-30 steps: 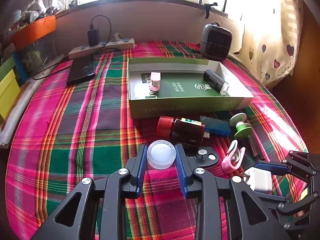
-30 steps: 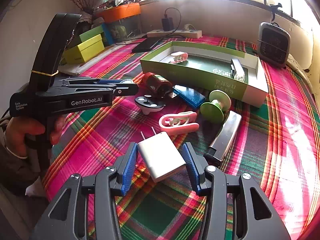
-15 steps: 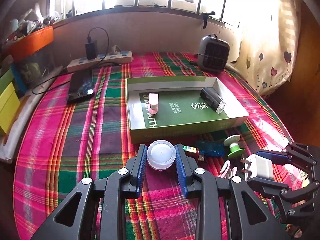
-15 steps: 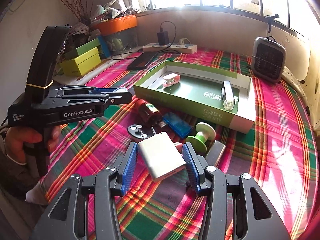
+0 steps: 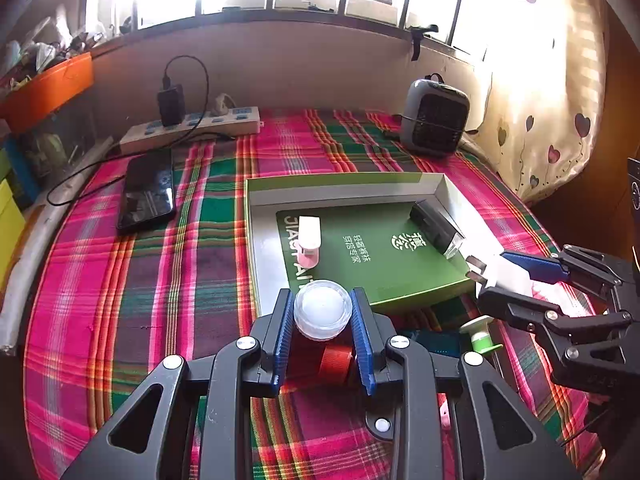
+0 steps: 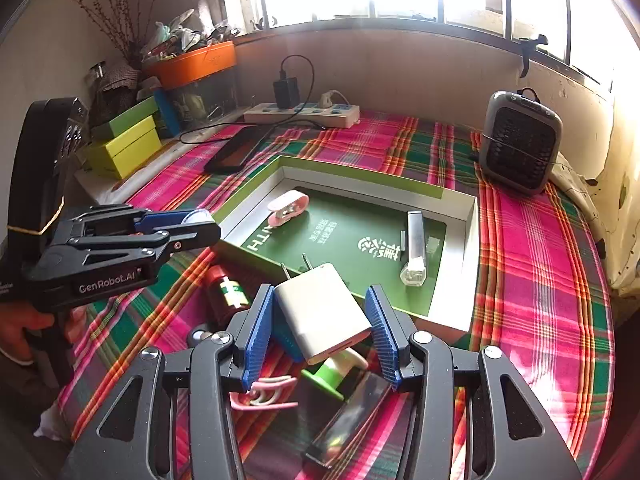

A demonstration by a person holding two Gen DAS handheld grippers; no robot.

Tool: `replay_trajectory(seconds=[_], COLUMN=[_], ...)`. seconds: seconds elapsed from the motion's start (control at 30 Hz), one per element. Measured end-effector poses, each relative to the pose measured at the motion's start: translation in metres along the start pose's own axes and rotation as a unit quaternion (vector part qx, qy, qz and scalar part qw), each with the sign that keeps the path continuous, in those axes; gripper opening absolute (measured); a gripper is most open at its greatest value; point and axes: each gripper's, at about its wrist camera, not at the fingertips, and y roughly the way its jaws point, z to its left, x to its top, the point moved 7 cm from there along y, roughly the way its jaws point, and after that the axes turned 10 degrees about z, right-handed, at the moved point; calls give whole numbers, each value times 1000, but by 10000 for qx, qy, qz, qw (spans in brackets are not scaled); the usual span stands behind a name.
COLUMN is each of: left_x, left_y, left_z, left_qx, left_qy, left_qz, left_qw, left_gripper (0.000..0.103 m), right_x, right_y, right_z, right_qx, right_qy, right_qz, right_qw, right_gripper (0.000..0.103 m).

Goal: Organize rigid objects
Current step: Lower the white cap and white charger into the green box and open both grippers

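Tablecloth (image 5: 100,280): pink, green and red plaid. Box (image 6: 256,184): lime-green outside, white walls, dark green floor with white lettering. Charger (image 6: 320,312) white; clip (image 6: 286,206) pink; bin (image 6: 192,64) orange.

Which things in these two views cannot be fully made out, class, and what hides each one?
- Red-capped bottle: left wrist view, mostly behind the left tongs and their white round jar.
- Green spool: right wrist view, partly under the white charger in the right tongs.
- Box lettering: cut off by the box wall.
- Blue item: left wrist view, too shadowed to identify.
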Motion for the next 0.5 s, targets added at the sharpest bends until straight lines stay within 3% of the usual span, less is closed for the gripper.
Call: replay_trajectory(seconds=[0.5], left_x=[24], left_y=[34], left_z=[-1], left_qx=[-131], left_qy=[-40], left_qz=[152], left_qw=[9998], left_gripper=[27], right_x=[52], right_y=[50], right_z=[-33], right_qx=[5], right_qy=[283], right_qz=[220], right_qw=[9994], right_gripper=[48])
